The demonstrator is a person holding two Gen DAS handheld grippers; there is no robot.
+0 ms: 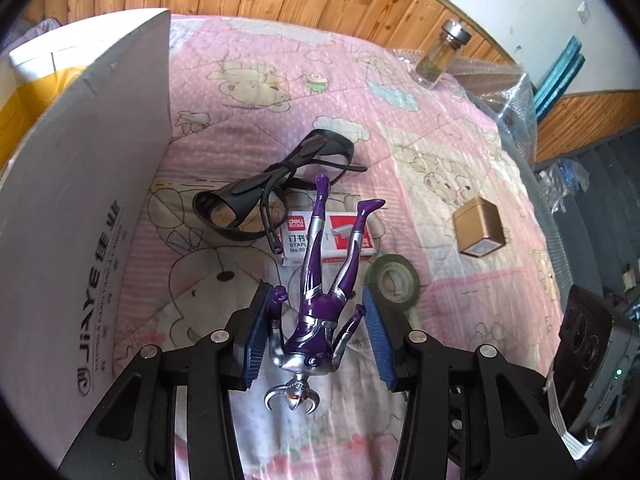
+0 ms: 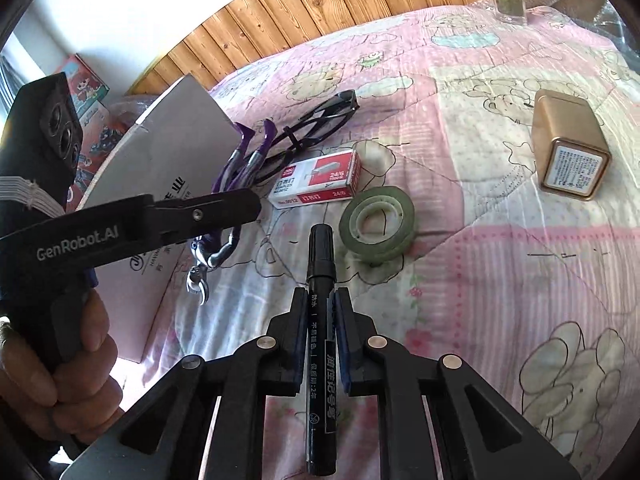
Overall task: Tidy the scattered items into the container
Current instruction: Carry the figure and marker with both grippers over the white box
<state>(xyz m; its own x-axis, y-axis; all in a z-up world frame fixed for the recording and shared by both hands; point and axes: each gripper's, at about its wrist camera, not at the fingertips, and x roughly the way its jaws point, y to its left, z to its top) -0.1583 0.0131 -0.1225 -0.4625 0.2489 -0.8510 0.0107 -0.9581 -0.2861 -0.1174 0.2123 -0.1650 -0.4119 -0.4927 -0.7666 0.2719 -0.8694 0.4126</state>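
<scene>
My left gripper (image 1: pixel 320 300) holds a purple and silver toy figure (image 1: pixel 320 300) between its blue pads by the arms, head toward the camera, legs pointing away. It is above the pink quilt, beside the grey cardboard box (image 1: pixel 80 208). In the right wrist view the left gripper (image 2: pixel 224 208) holds the figure (image 2: pixel 236 168) in front of the box flap (image 2: pixel 176 136). My right gripper (image 2: pixel 322 296) is shut on a black marker pen (image 2: pixel 320 280), held above the quilt.
On the quilt lie black glasses (image 1: pixel 272 184), a staples box (image 2: pixel 316 180), a green tape roll (image 2: pixel 376 224) and a gold tin (image 2: pixel 568 152). A glass jar (image 1: pixel 440 56) stands at the far edge, near bubble wrap.
</scene>
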